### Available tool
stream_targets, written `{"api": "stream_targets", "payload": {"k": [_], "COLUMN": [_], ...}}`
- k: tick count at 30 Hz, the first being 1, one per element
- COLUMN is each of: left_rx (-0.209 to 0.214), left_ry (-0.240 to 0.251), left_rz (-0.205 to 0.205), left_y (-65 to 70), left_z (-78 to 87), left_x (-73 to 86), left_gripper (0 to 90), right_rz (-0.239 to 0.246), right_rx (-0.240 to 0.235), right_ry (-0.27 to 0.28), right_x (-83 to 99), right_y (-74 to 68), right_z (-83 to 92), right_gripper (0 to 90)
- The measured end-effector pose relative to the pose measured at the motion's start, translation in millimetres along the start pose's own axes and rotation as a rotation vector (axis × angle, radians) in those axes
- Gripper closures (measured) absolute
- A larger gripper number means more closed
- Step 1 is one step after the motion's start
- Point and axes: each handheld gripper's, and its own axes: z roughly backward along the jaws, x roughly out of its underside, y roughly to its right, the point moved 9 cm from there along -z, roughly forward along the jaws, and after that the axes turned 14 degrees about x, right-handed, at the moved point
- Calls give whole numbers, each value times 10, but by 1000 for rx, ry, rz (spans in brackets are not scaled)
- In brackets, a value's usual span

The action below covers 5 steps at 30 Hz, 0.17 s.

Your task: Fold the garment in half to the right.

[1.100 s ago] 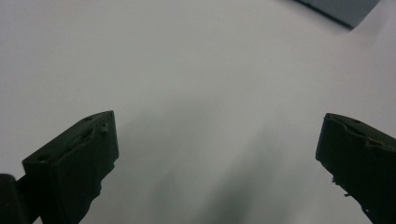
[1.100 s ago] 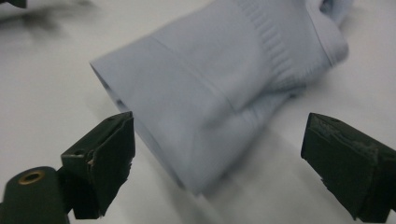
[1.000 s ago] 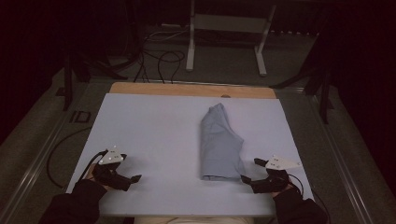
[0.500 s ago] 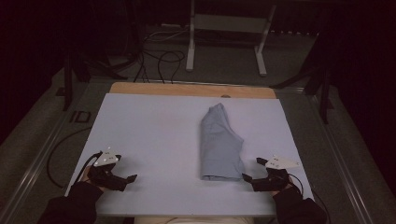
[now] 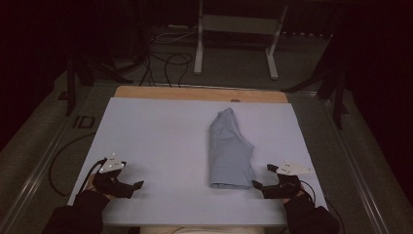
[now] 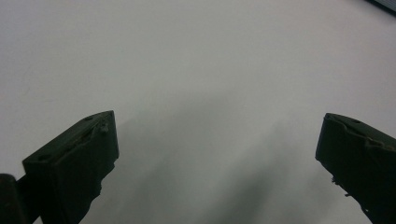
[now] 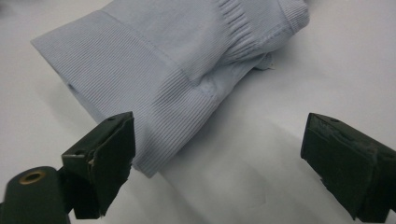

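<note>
Surface point(image 5: 160, 141): a pale, plain sheet covered it, with a strip of bare wood along the far edge.
Garment point(image 5: 229, 151): a light blue ribbed piece lay folded into a long narrow shape on the right half of the surface, running from the near edge toward the far side; its ribbed hem end faced the person.
Right tool point(image 5: 263, 177): it sat near the front edge just beside the garment's near right corner, jaws spread wide, with the hem corner close to one jaw and nothing clamped.
Left tool point(image 5: 131, 187): it rested low over bare surface at the near left, well apart from the garment, jaws spread wide and holding nothing.
</note>
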Motion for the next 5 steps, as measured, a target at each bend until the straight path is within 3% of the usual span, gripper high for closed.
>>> {"api": "stream_targets", "payload": {"k": [5], "left_rx": [-6], "left_ry": [5], "left_rz": [6], "left_y": [-16], "left_z": [1], "left_x": [1], "left_gripper": [2], "right_rz": [-11], "right_rx": [4], "right_ry": [7], "right_x": [-13], "right_y": [25], "right_z": [5], "right_gripper": [102]}}
